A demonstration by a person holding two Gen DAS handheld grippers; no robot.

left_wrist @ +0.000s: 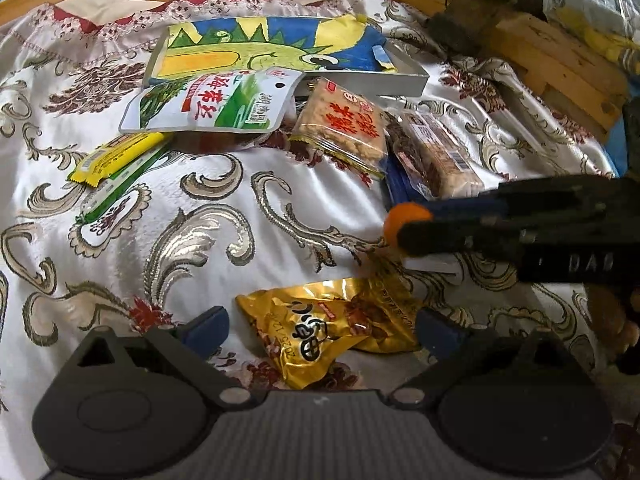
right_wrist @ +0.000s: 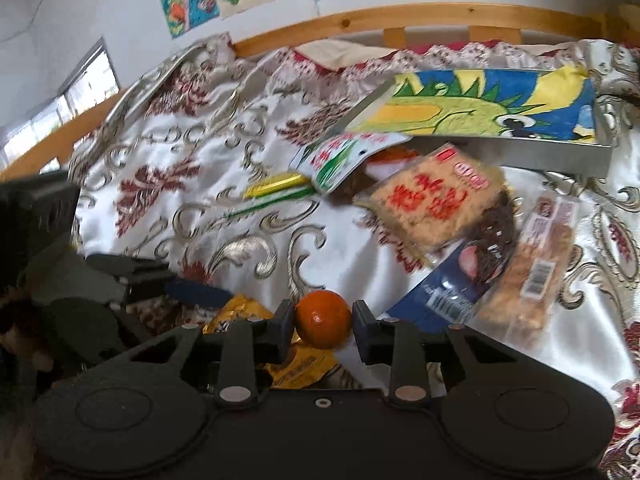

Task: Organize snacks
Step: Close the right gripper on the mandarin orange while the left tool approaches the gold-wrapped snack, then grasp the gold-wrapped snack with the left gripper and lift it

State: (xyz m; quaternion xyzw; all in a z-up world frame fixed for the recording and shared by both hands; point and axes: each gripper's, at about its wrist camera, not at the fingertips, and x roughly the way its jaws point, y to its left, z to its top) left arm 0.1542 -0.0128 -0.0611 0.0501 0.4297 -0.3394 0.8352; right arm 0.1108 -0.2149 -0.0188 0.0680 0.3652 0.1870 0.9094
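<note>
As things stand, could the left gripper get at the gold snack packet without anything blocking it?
Probably yes. The gold snack packet lies on the cloth right between the left gripper's spread fingers, nothing on top. The right gripper, shut on the orange fruit, hovers close beside and might crowd it.

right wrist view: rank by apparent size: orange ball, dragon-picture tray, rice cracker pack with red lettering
1. dragon-picture tray, largest, though farthest away.
2. rice cracker pack.
3. orange ball, smallest, though nearest the camera, between the right tool pads.
</note>
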